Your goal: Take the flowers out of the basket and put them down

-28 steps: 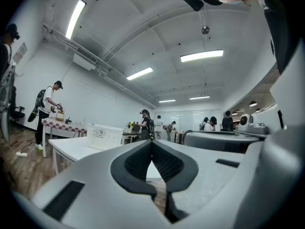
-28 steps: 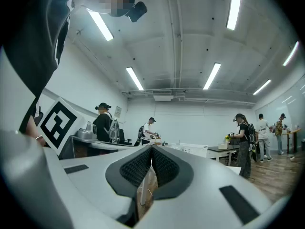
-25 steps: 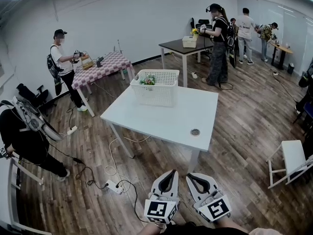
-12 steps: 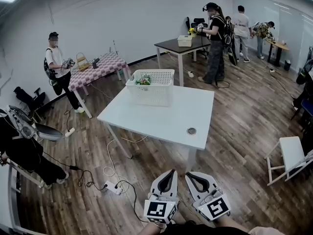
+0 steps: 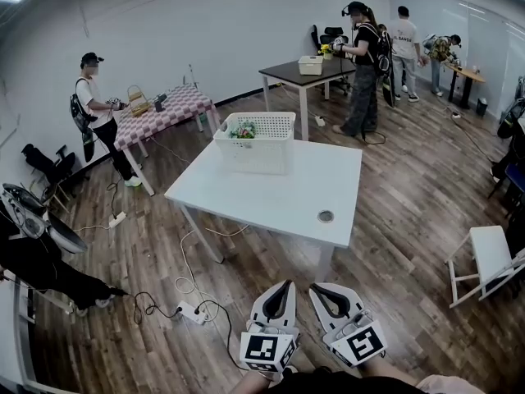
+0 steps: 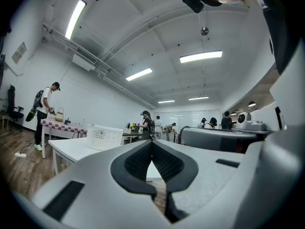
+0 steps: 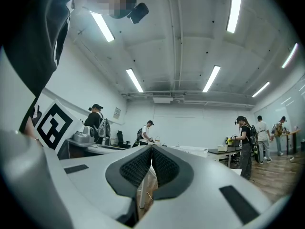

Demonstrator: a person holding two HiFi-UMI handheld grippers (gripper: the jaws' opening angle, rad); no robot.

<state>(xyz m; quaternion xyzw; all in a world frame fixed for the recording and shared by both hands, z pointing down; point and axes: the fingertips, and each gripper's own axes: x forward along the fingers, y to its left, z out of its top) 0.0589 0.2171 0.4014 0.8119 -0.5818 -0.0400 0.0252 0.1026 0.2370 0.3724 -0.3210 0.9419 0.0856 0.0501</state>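
Left gripper point(image 5: 283, 286), right gripper point(image 5: 317, 289): jaws together, tips touching, holding nothing

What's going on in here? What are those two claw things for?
A person holds a left gripper and a right gripper low in front of them, both shut with nothing in them. They are standing back from the white table. At its far end sits a white basket with the flowers inside, not yet taken out.

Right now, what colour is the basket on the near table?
White: the basket has perforated white walls. The head view shows it best.
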